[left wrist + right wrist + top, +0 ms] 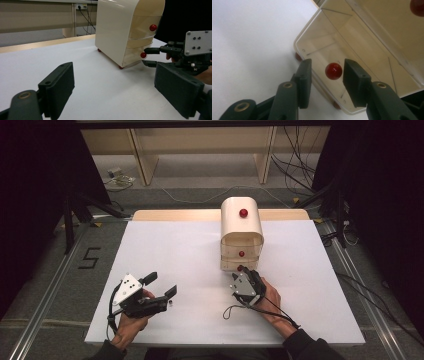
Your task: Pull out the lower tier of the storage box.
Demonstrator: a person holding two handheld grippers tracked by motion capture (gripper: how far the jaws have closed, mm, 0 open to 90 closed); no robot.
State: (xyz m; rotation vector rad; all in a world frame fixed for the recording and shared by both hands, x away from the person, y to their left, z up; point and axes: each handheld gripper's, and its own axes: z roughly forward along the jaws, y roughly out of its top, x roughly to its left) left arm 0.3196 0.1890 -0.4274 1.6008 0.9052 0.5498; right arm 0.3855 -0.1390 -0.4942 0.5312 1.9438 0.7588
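The small glossy red round knob (333,71) on the bottom drawer of a cream, round-topped plastic drawer cabinet (241,222) sits between the right gripper (325,72)'s jaws, which stand open either side of it, not yet pressing. The drawer looks unopened; gripping and pulling remain. The left gripper (162,284) rests wide open, well apart, on the smooth white worktop (175,250).
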